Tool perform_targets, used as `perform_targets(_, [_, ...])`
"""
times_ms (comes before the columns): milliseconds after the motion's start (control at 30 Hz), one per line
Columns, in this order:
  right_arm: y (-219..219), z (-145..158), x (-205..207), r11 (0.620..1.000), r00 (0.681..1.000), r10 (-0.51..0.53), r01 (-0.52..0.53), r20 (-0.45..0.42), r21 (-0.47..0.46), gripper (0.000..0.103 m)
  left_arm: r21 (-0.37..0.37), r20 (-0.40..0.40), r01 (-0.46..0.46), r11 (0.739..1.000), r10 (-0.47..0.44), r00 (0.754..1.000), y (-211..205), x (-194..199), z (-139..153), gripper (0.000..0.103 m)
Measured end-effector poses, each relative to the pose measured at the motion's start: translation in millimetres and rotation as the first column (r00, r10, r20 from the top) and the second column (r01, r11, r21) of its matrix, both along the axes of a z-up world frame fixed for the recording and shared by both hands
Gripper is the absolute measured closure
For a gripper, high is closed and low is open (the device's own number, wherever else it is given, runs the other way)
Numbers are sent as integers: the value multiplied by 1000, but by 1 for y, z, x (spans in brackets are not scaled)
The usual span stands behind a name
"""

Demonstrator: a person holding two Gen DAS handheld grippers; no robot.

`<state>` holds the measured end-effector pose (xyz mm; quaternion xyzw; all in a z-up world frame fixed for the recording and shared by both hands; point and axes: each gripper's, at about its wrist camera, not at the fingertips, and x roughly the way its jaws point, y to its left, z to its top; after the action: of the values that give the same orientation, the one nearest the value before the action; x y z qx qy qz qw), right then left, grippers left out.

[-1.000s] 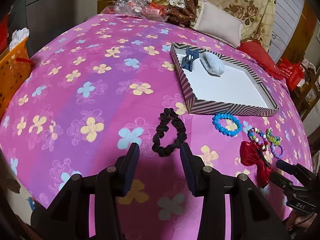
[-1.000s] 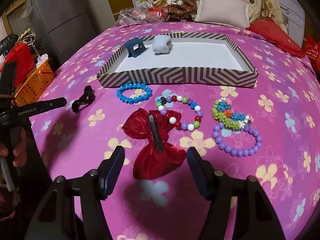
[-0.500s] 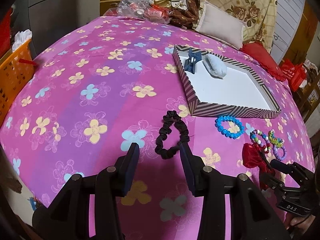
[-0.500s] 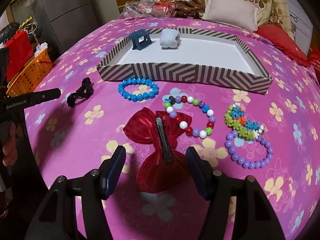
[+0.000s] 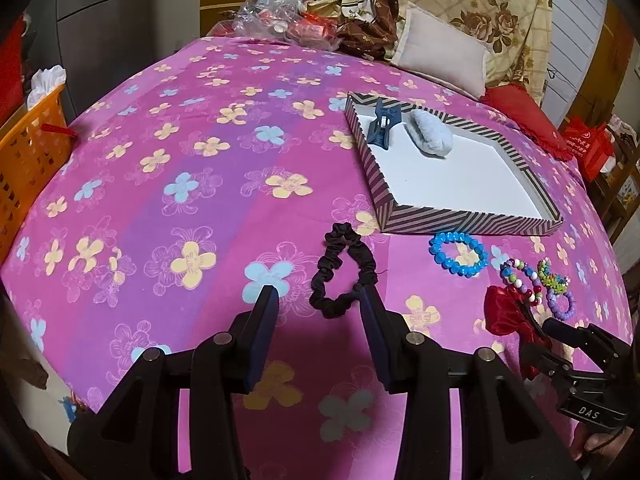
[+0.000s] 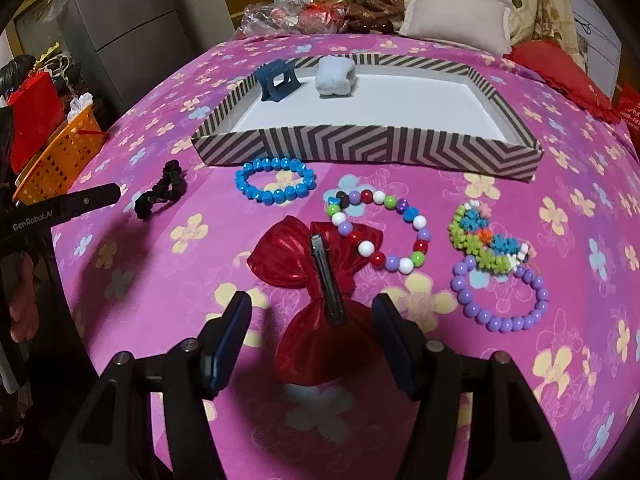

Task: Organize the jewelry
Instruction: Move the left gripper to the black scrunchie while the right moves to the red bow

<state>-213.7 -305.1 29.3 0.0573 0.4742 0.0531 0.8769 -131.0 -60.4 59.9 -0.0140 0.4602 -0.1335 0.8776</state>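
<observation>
Right wrist view shows the right gripper (image 6: 311, 320) spread wide and empty above the near lobe of the red bow (image 6: 310, 280), which lies on the bedspread (image 6: 160, 320) at 6 o'clock from the striped tray (image 6: 360, 146). I judge one risk here: the metal clip (image 6: 328, 280) lies along the middle of the bow, so closing jaws may pinch only slippery cloth and the bow may slide out, or the mixed bracelet (image 6: 380, 232), which touches its far lobe at 1 o'clock, may be dragged with it.

The left gripper (image 5: 316, 304) is about half spread and holds nothing. Its right finger (image 5: 370, 320) is just at the near end of the black scrunchie (image 5: 344, 270); whether it touches, I cannot tell. The loop lies mostly beyond the tips, so a close now could catch only its edge and let it drop on the way.

The tray already holds a blue claw clip (image 6: 278, 80) and a pale scrunchie (image 6: 335, 76); the blue bracelet (image 6: 276, 180), green bracelet (image 6: 488, 240) and purple bracelet (image 6: 500, 296) wait outside
</observation>
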Motion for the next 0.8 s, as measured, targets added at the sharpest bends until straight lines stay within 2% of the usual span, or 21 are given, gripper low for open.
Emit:
perform_targets(267, [-8,22,-9,997,996,-70,68,50,46,36,11,48,-7,1000,6,999,-6,-10,12,72])
perform_targets(433, [-19,36,-16,989,985,-142,136,98,58,29,26,76,-1,1000,-1,997,-15,-17,18,72])
perform_targets(800, [-32,47,-19,978,970,-211,209,123,25,28,9,87,28,1000,-29,996,-31,-24,23,72])
